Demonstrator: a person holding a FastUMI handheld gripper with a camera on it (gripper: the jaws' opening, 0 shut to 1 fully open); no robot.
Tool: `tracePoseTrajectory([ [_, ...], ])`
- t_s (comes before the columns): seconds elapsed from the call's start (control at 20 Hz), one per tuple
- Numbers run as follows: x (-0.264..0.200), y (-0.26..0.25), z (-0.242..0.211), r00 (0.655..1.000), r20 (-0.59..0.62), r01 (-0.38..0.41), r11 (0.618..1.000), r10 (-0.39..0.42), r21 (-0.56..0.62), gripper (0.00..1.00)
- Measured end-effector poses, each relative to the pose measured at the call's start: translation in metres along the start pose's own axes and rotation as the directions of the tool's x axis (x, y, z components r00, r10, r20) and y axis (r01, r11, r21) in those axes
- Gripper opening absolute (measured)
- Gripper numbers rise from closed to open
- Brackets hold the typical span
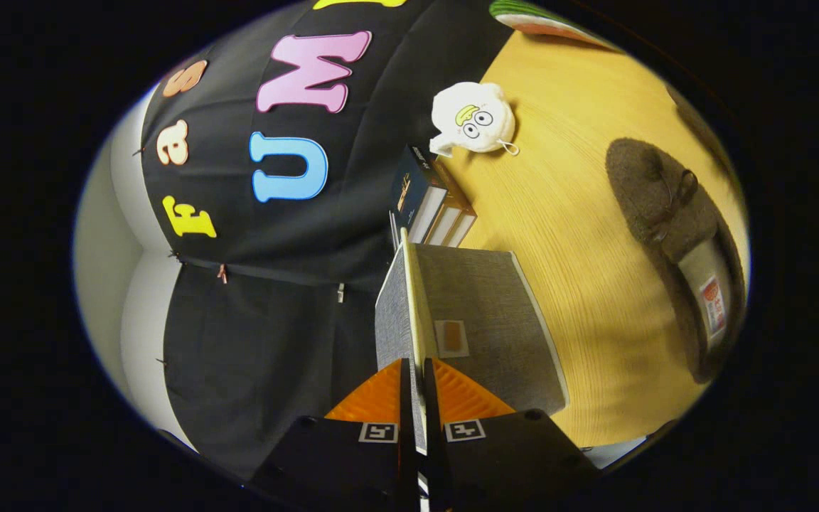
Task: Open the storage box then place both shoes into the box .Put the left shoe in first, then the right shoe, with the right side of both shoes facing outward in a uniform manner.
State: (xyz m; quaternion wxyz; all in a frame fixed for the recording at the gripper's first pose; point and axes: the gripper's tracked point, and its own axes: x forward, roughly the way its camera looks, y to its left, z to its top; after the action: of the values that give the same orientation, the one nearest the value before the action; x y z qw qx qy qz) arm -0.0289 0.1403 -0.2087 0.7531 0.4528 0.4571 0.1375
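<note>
Box [480,313] is sitting on the counter [580,235], grey fabric, just ahead of your hand-held gripper [416,398]. You are pinching its lid [413,306] edge-on: the thin pale-edged panel is running straight up from between the fingers, and both fingers [374,402] are pressing on it from either side. A small tag [451,338] is showing on the grey face beside the lid, close to the fingertips.

Beyond the box, a few books [431,206] are standing together near the black cloth wall. Past them a white plush toy [473,117] with round eyes is lying on the wood.

One brown shoe [672,227] is lying on the counter well apart from the box, on the side away from the wall, its opening and a label inside facing you. I cannot tell whether it is the left or right shoe.
</note>
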Motion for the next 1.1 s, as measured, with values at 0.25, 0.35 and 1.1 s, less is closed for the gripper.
tracePoseTrajectory([
  [0.25, -0.001, 0.061, -0.013, 1.0, 0.015, 0.021, 0.998, -0.02, -0.063, 0.09],
  [0.35, 0.001, 0.1, -0.021, 0.999, 0.031, -0.017, 0.996, 0.02, -0.084, 0.09],
  [1.1, 0.148, 0.232, -0.109, 0.992, 0.028, -0.114, 0.982, 0.12, -0.151, 0.09],
])
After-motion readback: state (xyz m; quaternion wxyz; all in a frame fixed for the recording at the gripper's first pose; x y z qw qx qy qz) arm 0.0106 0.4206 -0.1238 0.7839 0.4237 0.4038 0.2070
